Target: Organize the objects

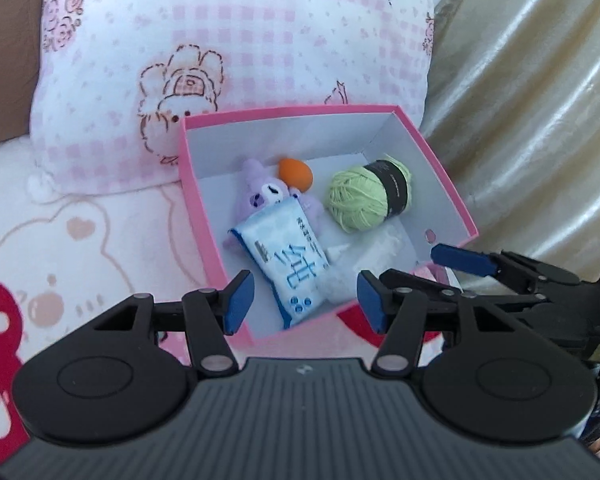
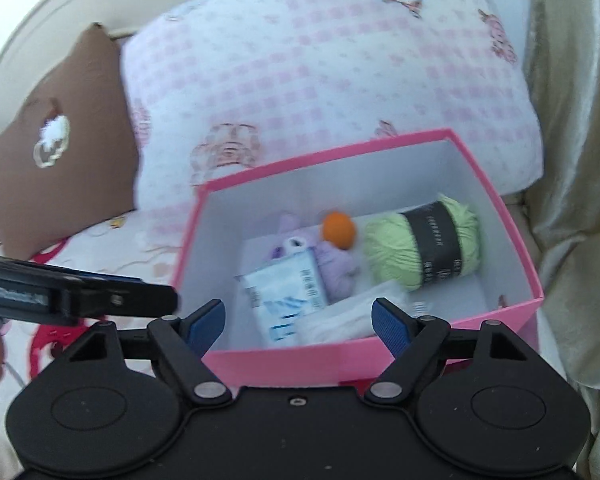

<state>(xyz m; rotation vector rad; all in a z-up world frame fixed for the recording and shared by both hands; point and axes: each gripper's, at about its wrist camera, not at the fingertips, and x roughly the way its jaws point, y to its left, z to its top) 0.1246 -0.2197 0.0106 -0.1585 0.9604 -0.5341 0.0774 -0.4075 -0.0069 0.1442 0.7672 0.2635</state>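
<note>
Resting on a bed with a pink cartoon-print sheet (image 1: 60, 240), a large pink-checked pillow (image 1: 240, 40) fills the background, with a brown cushion (image 2: 60, 140) to its left in the right wrist view and a shiny beige curtain (image 1: 540, 100) to its right. Against the pillow sits the pink box (image 2: 380, 356), lidless and white inside, likely propped there so it stays put on the soft bedding.

Inside the box, the collected things lie together: a green yarn ball (image 2: 420, 248) with a black band at the right, a blue-and-white tissue packet (image 1: 288, 268) slanting over a purple plush toy (image 1: 260, 192), a clear plastic bag (image 2: 348, 316) near the front wall, and a small orange ball (image 2: 339, 230) at the back.

Both tools hover above the box's near edge, angled down into it. The left gripper (image 1: 306, 294) has its blue pads parted with nothing between them. The right gripper (image 2: 298, 324) also stands apart and empty. With every visible item already boxed, the sorting looks nearly finished.
</note>
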